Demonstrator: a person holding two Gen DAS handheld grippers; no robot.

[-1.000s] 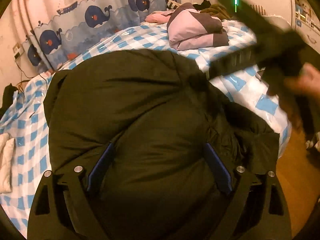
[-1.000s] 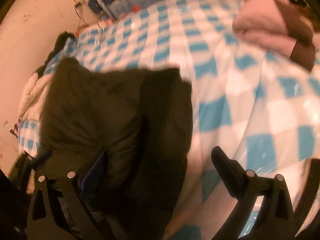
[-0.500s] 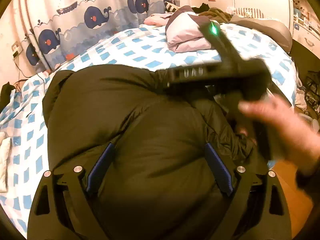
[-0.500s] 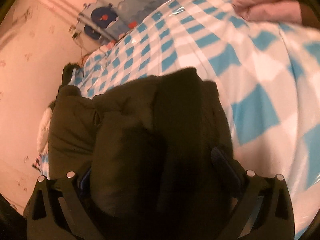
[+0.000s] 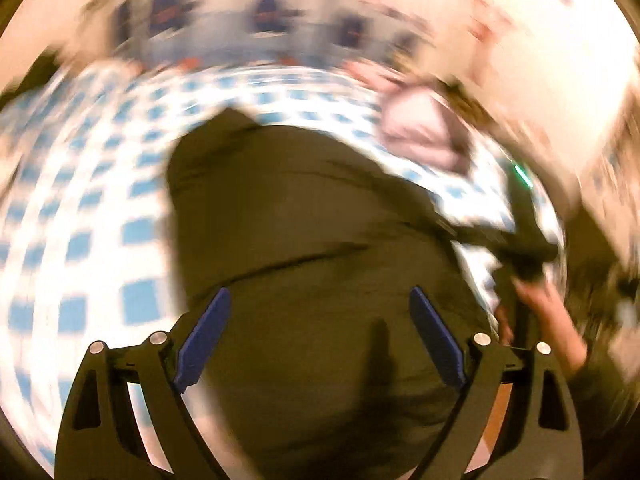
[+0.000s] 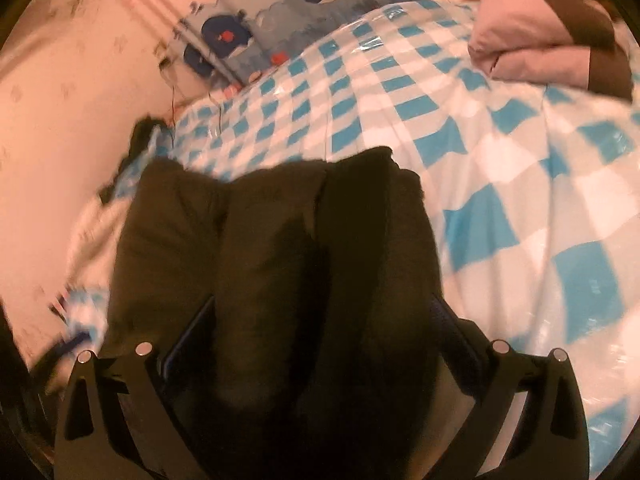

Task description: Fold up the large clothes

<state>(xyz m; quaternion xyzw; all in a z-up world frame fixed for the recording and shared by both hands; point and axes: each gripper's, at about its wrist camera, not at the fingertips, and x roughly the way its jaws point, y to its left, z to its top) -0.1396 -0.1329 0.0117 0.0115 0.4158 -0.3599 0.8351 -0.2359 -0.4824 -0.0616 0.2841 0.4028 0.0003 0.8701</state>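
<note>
Coat: a dark olive padded coat (image 5: 304, 240) lies bunched on the bed, near edge; puffy, soft, matte, with long creases and a raised fold across its middle; in the right wrist view it (image 6: 272, 264) shows as three thick lobes with deep shadowed grooves
Left gripper: left gripper (image 5: 320, 336) has its blue-padded fingers (image 5: 204, 336) spread wide over the coat; the fabric bulges between them and no pinch shows
Right gripper: right gripper (image 6: 320, 360) has its jaws apart with the coat's thick roll filling the gap; the fabric hides both finger pads, so whether they press it I cannot tell
Right hand: seen at the right of the left wrist view, the hand (image 5: 548, 316) holds the black tool body; blurred
Hidden or unclear: the left wrist view is smeared by motion; the coat's near end is cut off by the frame and the gripper bodies
Bed cover: blue-and-white checked sheet (image 6: 500, 168), glossy, wrinkled, with a plastic-like sheen
Folded bedding: pale pink and brown quilt (image 6: 548, 36), plump, at the far right of the bed, well apart from the coat
Curtain: whale-print fabric (image 6: 256, 28) along the far side
Wall: pale pink wall (image 6: 60, 128) close on the left
Open room: bare checked sheet lies right of and beyond the coat
</note>
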